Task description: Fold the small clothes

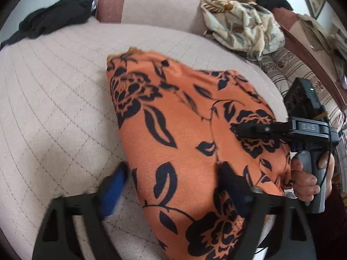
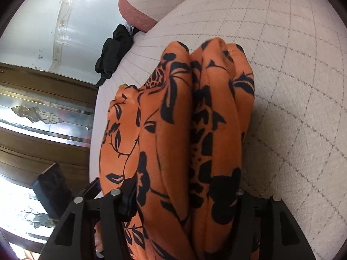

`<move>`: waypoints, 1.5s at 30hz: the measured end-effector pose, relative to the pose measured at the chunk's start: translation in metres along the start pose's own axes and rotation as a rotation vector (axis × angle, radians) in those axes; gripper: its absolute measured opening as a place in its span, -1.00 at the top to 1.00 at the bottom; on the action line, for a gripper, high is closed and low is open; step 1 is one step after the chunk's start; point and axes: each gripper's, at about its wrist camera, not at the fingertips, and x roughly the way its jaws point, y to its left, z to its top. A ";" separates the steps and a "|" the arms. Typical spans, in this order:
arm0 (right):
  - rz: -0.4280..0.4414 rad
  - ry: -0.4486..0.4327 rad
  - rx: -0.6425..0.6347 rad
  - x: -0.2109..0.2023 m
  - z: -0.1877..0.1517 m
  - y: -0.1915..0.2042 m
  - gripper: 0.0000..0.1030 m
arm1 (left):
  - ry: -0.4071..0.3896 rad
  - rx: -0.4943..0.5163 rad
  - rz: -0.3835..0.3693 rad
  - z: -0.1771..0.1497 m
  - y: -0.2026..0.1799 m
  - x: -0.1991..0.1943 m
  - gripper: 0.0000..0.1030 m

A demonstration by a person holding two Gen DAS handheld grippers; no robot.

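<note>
Orange floral garment point(image 1: 184, 134), right gripper point(image 1: 240, 129) jaws seemingly clamped

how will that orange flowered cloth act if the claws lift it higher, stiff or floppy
Probably floppy: the orange flowered cloth bunches into soft rounded folds in the right claw. Likely light, since it drapes from the right claw without pulling taut. Its fuzzy surface suggests it won't slip easily on the quilted cover.
</note>
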 end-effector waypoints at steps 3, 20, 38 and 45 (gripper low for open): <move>0.009 0.006 0.015 -0.005 -0.003 -0.005 -0.21 | 0.026 -0.045 -0.040 -0.005 0.002 0.005 -0.85; -0.039 -0.101 -0.122 -0.016 -0.032 0.044 0.14 | -0.203 0.005 0.012 -0.005 0.000 -0.053 0.16; 0.047 -0.146 -0.258 0.022 -0.033 0.105 0.14 | -0.301 0.020 0.209 -0.015 0.028 -0.098 0.16; 0.031 -0.120 -0.272 0.039 -0.031 0.112 0.14 | -0.280 0.005 0.235 -0.015 0.033 -0.099 0.16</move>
